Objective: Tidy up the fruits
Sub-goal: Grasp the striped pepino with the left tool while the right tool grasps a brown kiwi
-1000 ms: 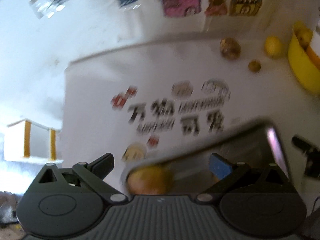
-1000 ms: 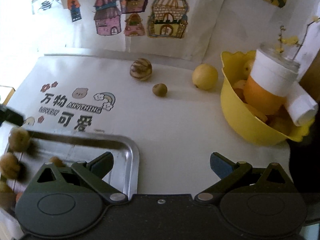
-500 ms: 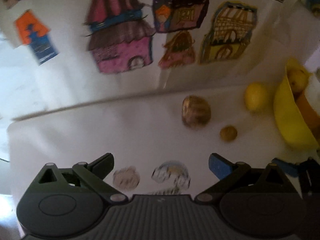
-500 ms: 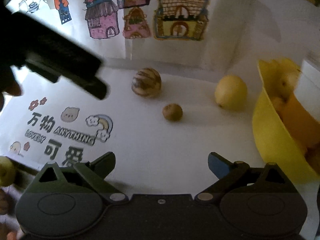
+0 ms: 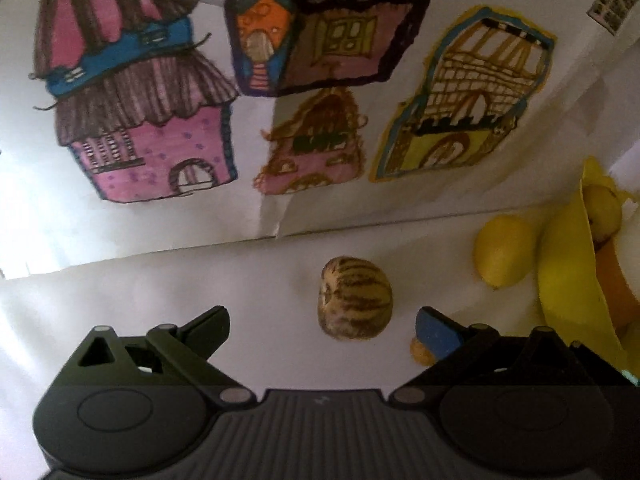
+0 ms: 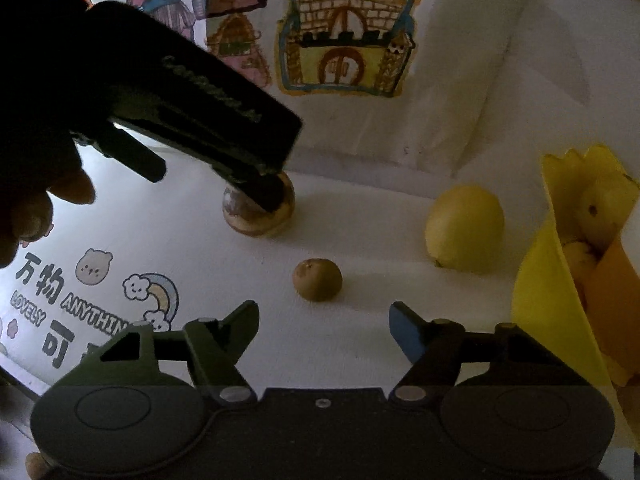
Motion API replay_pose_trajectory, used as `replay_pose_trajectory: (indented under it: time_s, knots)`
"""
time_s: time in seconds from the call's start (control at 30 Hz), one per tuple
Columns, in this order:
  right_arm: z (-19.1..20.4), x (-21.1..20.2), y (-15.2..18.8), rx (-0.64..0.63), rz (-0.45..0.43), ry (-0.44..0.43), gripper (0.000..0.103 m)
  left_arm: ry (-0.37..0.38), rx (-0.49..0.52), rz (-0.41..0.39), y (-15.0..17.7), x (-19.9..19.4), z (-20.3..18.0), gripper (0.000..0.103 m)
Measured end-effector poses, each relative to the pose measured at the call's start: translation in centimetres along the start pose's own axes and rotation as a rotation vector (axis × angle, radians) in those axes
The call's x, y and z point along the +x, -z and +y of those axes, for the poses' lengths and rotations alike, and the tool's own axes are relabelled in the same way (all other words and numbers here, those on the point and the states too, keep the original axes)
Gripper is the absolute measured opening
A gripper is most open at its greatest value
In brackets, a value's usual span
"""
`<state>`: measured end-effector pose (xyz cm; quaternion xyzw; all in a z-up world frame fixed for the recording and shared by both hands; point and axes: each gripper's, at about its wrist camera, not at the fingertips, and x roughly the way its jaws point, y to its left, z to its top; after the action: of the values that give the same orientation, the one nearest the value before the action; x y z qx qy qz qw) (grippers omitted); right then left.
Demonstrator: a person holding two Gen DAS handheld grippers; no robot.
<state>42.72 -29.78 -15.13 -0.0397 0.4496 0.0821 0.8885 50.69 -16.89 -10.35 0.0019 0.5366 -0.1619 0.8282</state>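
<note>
Fruits lie loose on the bench (image 6: 360, 240), which is covered by a white sheet. A striped round fruit (image 5: 355, 298) sits near the back edge, close to the backdrop. A small brown fruit (image 6: 317, 280) lies just in front of it and to its right, apart from it. A lemon (image 6: 464, 227) rests farther right, near the yellow bowl (image 6: 552, 304) but whether touching cannot be told. The bowl holds several yellow fruits and an orange-coloured object, partly hidden by its scalloped rim.

Surface: white, matte, with a printed cartoon patch (image 6: 96, 292) at the left (bear face, rainbow cloud, Chinese characters, "LOVELY ANYTHING"). Backdrop: white paper standing upright behind the bench, carrying hand-coloured house drawings (image 5: 144, 120) in pink, purple, brown and yellow; a crease runs down the sheet. Lighting dim, shadows heavy at the right.

Left hand-held gripper (image 5: 322, 326): jaws spread wide, nothing between the pads; the striped fruit lies just ahead, between the finger lines. In the right wrist view its dark body reaches in from the upper left, tip overlapping the striped fruit; contact cannot be told.

Right hand-held gripper (image 6: 323, 318): jaws have just been closing, now at a middling gap, empty; the small brown fruit sits just beyond the fingertips, untouched
</note>
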Motion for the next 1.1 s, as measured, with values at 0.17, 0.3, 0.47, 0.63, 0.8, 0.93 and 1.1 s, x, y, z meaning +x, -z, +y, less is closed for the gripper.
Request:
replay_pose_trajectory:
  time_s: [0.17,0.3,0.47,0.63,0.8,0.93,1.1]
  knots:
    - [0.0,0.7,-0.1,-0.014,-0.008,-0.013,0.066,0.038,-0.045,0.003,-0.9,1.5,-0.5,0.092]
    - [0.9,1.4,-0.5,-0.024,-0.011,-0.011,0.060,0.059,-0.075,0.012,-1.3,2.3,-0.1,0.084]
    - [1.1,2.2,-1.0,-0.029,-0.008,-0.008,0.051,0.071,-0.097,0.033,-1.1,3.1,0.4,0.074]
    - [1.0,3.0,-1.3,-0.033,-0.014,-0.013,0.047,0.068,-0.080,0.060,-1.2,4.9,0.7,0.061]
    - [1.2,3.4,-1.2,-0.047,-0.029,-0.013,0.041,0.082,-0.070,0.076,-1.2,5.8,0.3,0.053]
    - [1.3,3.7,-1.2,-0.053,-0.035,-0.010,0.037,0.087,-0.079,0.080,-1.2,6.5,0.4,0.051]
    - [1.3,3.6,-0.8,-0.062,-0.047,-0.009,0.032,0.101,-0.095,0.082,-1.2,6.2,1.1,0.051]
